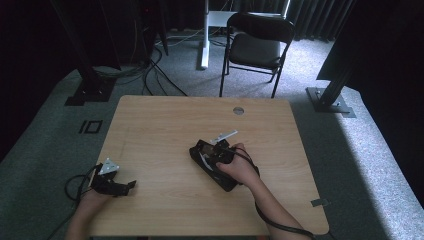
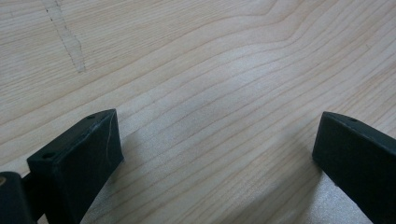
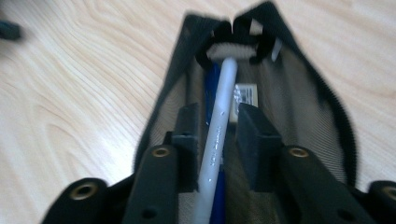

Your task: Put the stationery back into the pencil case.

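High view: a wooden table (image 1: 165, 125) carries both grippers. The left gripper (image 1: 131, 184) rests near the table's front-left corner, held by the person's left hand (image 1: 92, 200), with a grey three-cornered plate on top and its cable looping off the left edge. The right gripper (image 1: 200, 148) sits near the middle of the table, a little toward the right edge, gripped by the right hand (image 1: 240, 167); it lies over a black mesh pouch (image 1: 227, 181). A white bit sticks out past it toward the far edge — what it is cannot be told from here. Beyond the table stands a black folding chair (image 1: 257, 42) on grey carpet.

Left gripper view: the two black jaws stand wide apart, with bare wood grain between them and nothing held.

Right gripper view: the jaws reach into the open mouth of the black mesh pouch (image 3: 308, 107), lying flat on the table. Between them runs a white pen (image 3: 219, 126) — the jaws sit just beside it on either side, partly spread, and whether they press on it I cannot tell. A blue pen (image 3: 214, 79) lies under the white one, and a small printed label (image 3: 246, 94) shows inside the pouch.
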`<move>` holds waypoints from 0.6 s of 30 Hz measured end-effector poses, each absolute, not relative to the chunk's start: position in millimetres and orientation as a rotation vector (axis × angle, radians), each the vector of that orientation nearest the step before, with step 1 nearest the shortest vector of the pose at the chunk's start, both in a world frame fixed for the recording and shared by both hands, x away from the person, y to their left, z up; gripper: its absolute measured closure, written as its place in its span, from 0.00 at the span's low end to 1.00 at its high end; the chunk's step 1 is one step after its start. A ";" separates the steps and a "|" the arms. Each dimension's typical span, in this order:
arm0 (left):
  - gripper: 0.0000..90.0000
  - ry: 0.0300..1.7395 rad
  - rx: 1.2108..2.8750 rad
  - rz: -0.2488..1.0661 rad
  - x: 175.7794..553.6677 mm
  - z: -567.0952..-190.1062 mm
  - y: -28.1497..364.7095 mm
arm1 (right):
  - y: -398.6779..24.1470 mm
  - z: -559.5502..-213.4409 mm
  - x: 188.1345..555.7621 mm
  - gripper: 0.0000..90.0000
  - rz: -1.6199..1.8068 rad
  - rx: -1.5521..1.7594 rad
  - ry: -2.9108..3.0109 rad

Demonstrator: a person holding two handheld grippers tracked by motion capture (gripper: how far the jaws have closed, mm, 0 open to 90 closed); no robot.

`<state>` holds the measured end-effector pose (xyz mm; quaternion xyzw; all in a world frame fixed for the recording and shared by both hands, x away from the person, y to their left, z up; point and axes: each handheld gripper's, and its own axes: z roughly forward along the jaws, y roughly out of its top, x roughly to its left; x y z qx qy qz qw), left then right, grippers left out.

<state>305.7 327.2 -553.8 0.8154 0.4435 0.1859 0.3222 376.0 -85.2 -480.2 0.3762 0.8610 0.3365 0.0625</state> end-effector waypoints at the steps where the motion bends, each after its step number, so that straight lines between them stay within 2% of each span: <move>1: 0.02 1.165 2.140 0.488 305.7 -553.8 327.2 | -88.4 -476.8 375.2 0.73 1.057 1.141 2.588; 5: 0.02 1.165 2.140 0.488 305.7 -553.8 327.2 | -105.0 -464.3 375.5 0.65 1.173 1.160 2.497; 10: 0.02 1.165 2.140 0.488 305.6 -553.8 327.2 | -130.9 -458.4 381.8 0.63 1.211 1.207 2.391; 18: 0.02 1.164 2.141 0.488 305.6 -553.8 327.2 | -164.3 -468.8 388.7 0.56 1.195 1.277 2.280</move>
